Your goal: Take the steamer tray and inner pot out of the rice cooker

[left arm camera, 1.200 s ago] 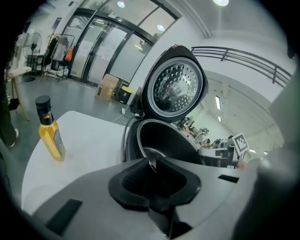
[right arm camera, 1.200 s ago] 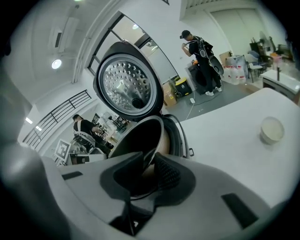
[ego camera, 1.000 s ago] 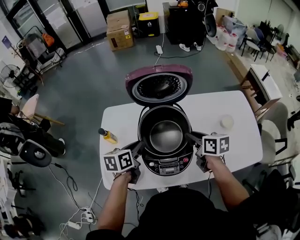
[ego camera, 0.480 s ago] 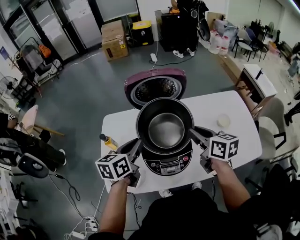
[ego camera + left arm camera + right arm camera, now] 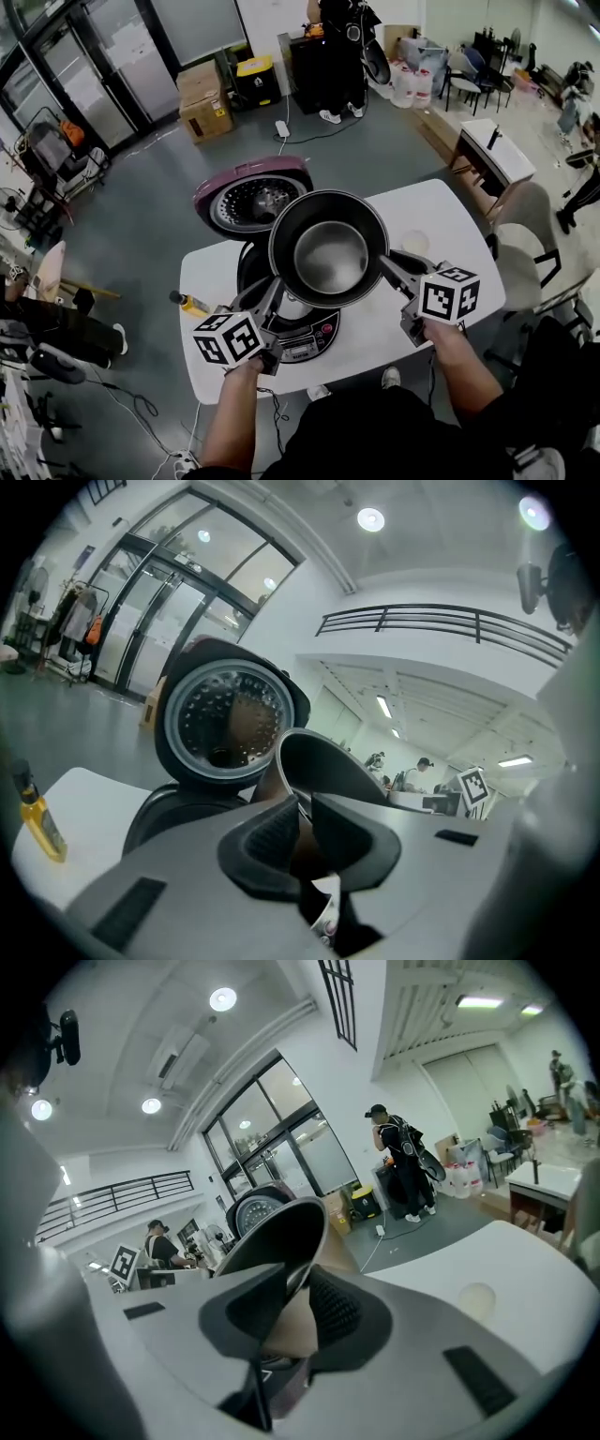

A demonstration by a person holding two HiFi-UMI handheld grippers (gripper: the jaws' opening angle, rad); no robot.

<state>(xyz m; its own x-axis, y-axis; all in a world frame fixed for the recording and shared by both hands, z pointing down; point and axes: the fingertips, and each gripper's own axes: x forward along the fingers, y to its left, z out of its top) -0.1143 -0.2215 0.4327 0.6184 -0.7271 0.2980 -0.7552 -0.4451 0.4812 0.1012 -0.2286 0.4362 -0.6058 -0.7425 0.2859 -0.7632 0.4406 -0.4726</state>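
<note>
Your left gripper (image 5: 275, 287) and right gripper (image 5: 386, 266) have narrow jaws pinching opposite sides of the inner pot (image 5: 330, 255) rim. The pot hangs above the rice cooker (image 5: 307, 343). It's a thin-rim grip only, so tilting one hand could let it slip and drop onto the cooker or tabletop (image 5: 441, 234).

A black top (image 5: 370, 436) is worn. The left gripper (image 5: 277, 287) and right gripper (image 5: 383, 262) are moulded in grey, with black ribbed pads (image 5: 273, 829) fitted inside the jaws. A white cube (image 5: 230, 339) printed with black square markers is mounted on each.
</note>
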